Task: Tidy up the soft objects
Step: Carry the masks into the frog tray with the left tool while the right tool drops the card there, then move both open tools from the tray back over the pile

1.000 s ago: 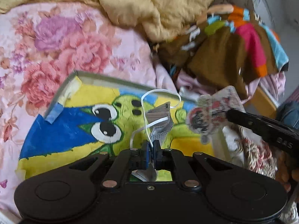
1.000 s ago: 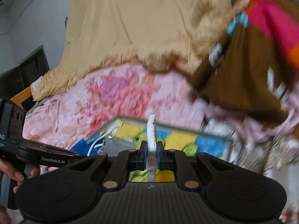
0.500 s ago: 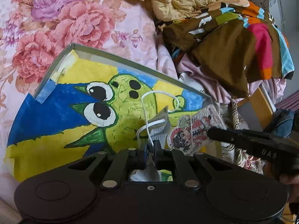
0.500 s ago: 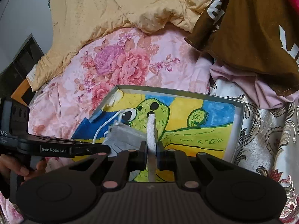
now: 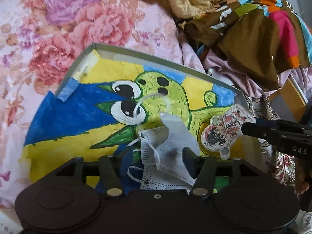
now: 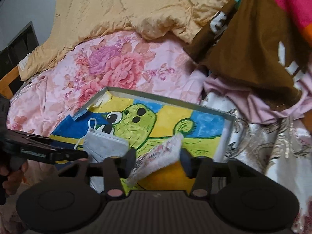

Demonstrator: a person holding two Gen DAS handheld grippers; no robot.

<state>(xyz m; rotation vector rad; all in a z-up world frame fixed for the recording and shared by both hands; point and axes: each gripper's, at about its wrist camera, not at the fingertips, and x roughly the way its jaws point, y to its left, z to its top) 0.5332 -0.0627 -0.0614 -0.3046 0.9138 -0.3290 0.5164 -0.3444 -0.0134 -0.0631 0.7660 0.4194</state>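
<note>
Left wrist view showed my left gripper (image 5: 156, 156) with its fingers spread wide, a grey face mask (image 5: 171, 134) loose between them and draped over a white mask (image 5: 154, 156) on the painted tray (image 5: 165, 58). Neither finger pressed on the mask; its white ear loop (image 5: 140, 107) curled across the green cartoon creature's eye. Just right of it, a small flat plush patch (image 5: 224, 130) with a cartoon figure lay at the tip of my right gripper (image 6: 158, 159). From the right wrist view, those fingers also stood wide apart, and the patch lay slanted in the gap, fluffy white back up; I could not tell whether it touched either finger. The tray sat on the pink floral bedsheet (image 6: 126, 64), with a yellow quilt (image 6: 146, 5) and a brown multicoloured cloth (image 6: 253, 44) heaped behind.
</note>
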